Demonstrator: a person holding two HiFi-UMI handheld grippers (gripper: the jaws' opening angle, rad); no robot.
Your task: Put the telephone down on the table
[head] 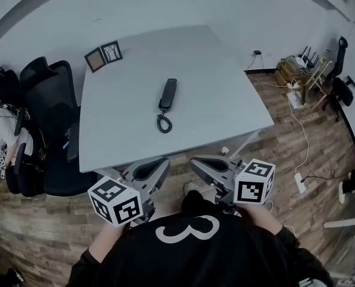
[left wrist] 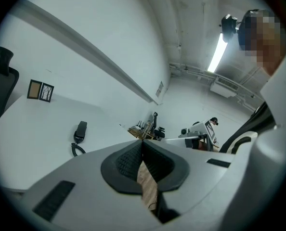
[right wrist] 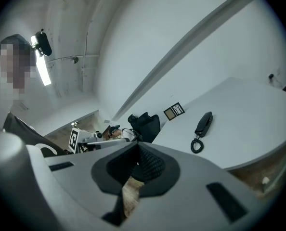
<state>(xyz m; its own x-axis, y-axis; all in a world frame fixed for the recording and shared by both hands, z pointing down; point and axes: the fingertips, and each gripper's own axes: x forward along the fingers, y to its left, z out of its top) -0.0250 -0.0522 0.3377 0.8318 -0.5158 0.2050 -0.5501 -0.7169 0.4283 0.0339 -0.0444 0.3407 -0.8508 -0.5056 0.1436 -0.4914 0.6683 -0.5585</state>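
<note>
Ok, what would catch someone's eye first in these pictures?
A black telephone lies flat in the middle of the white table. Just off the table's near edge, the left hand-held gripper and right hand-held gripper are both shut and empty.

The table (head: 213, 70) is plain white. At its middle lies the black telephone (head: 168, 94), and its coiled cord is black too. At the far left corner there is a brown frame (head: 95, 59) and a black frame (head: 112, 51) with dark branch lines on white. The left gripper (head: 164, 161) and the right gripper (head: 195, 160) are grey, with black dotted pads (left wrist: 128, 160). Their cubes (head: 115, 201) are white with black square markers. The floor (head: 297, 154) is brown wood planks.
</note>
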